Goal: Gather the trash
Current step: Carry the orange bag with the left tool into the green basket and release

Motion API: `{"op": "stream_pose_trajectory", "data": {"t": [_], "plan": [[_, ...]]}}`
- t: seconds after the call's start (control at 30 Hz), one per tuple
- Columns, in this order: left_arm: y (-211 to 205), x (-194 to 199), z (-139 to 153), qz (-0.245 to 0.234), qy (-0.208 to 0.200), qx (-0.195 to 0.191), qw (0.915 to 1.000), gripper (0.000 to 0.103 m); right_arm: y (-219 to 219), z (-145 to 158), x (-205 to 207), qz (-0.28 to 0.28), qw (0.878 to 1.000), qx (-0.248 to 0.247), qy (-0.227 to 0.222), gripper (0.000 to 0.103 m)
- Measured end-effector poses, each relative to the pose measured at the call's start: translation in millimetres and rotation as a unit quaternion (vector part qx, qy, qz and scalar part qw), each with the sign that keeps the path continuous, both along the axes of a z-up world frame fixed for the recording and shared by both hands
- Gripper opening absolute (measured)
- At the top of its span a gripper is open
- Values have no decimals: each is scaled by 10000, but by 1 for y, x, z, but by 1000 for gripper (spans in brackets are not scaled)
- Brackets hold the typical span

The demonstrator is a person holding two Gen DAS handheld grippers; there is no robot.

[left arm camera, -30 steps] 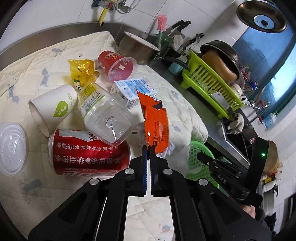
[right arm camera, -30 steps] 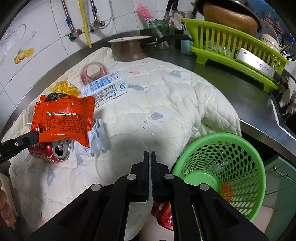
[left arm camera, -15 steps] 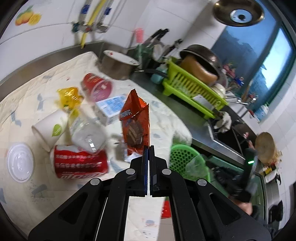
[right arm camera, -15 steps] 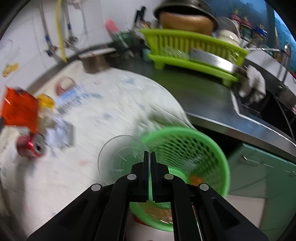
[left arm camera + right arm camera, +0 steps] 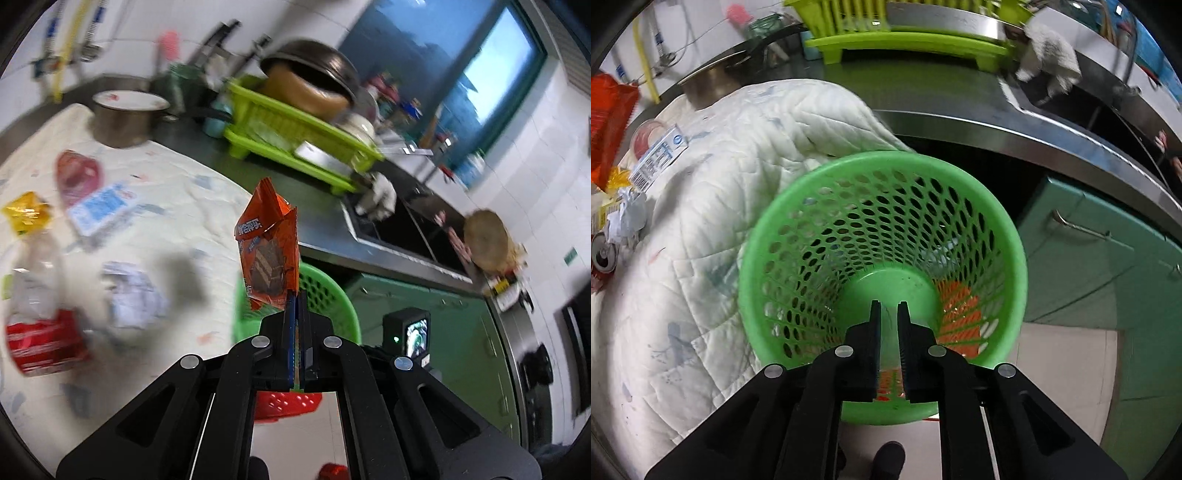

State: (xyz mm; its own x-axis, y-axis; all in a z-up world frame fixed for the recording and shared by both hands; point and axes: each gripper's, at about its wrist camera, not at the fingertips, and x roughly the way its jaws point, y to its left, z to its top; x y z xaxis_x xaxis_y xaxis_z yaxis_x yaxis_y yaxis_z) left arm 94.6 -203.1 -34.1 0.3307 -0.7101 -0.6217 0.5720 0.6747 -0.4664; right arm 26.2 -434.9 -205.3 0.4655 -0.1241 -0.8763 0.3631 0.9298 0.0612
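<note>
Pinching the bottom seam of the orange snack wrapper [image 5: 269, 254], the left gripper [image 5: 296, 314] is holding it upright with its jaws pressed together on the foil, so the packet is standing clear of the clutter and is hanging in front of the green mesh basket [image 5: 325, 295] at about 3 o'clock from the quilted cloth [image 5: 177, 192]. That high, edge-on grip is probably keeping the light wrapper from flopping while it is carried toward the bin. The right gripper [image 5: 889, 314] is pointing straight down into the basket [image 5: 1015, 236], its fingers [image 5: 874, 332] standing slightly apart with nothing solid visible between them; it is sitting over the near rim at 6 o'clock, likely having something to do with the bin's mouth. The basket is tucked against the cloth's hanging edge at 9 o'clock, below the steel counter [image 5: 1015, 125]. Remaining trash is lying on the cloth: a red can [image 5: 44, 343], crumpled paper [image 5: 133, 295], a blue-and-white carton [image 5: 99, 206] and a yellow wrapper [image 5: 26, 216], all blurred.
</note>
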Motion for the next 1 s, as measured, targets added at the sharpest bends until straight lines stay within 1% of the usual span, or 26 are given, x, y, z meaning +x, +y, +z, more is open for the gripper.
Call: {"op": "stream_pose_trajectory", "data": {"t": [0.07,0.13,0.17,0.23,0.3,0.37,0.53,0.63,0.67,0.7,0.8,0.83,0.87,0.9,0.93,0.97,1.0], "plan": [[-17,0,-8,-173,86,20,9998,0,-6,-2,-6,-66,10000,65,-28,10],[-35,-2,-17,-335,149,86,9993,0,-8,-1,-12,-118,9999,74,-53,14],[-45,-2,-22,-445,191,121,9988,0,-10,0,-15,-149,9998,89,-86,18],[-60,-4,-32,-561,236,215,9979,0,-14,7,-24,-202,9996,73,-187,21],[-74,-5,-44,-690,346,273,9966,0,-17,13,-31,-239,9994,35,-267,27],[-83,-4,-55,-764,449,350,9955,0,-20,22,-39,-285,9989,-1,-370,30],[-100,-2,-85,-867,730,461,9925,0,-25,44,-56,-413,9970,-87,-654,36],[-107,-3,-99,-961,893,515,9900,0,-26,53,-61,-434,9961,-110,-761,38],[-109,-4,-102,-993,952,511,9892,0,-26,55,-62,-429,9959,-122,-785,38],[-109,-5,-105,-979,969,557,9889,3,-24,57,-63,-426,9956,-156,-816,40],[-109,-6,-110,-1000,1053,574,9877,4,-22,63,-64,-407,9950,-206,-887,43],[-109,-5,-111,-985,1058,598,9877,5,-22,64,-63,-403,9949,-204,-907,43],[-107,-5,-111,-967,1060,599,9878,9,-22,65,-64,-393,9948,-198,-918,43],[-104,-5,-110,-932,1043,578,9885,17,-21,66,-63,-385,9947,-202,-937,44],[-103,-4,-109,-894,1030,588,9889,22,-20,68,-63,-371,9945,-218,-959,44],[-100,-3,-107,-848,1013,588,9895,25,-19,70,-62,-349,9944,-232,-967,45],[-97,-3,-105,-824,985,567,9901,25,-17,72,-62,-334,9944,-241,-975,45]]}}
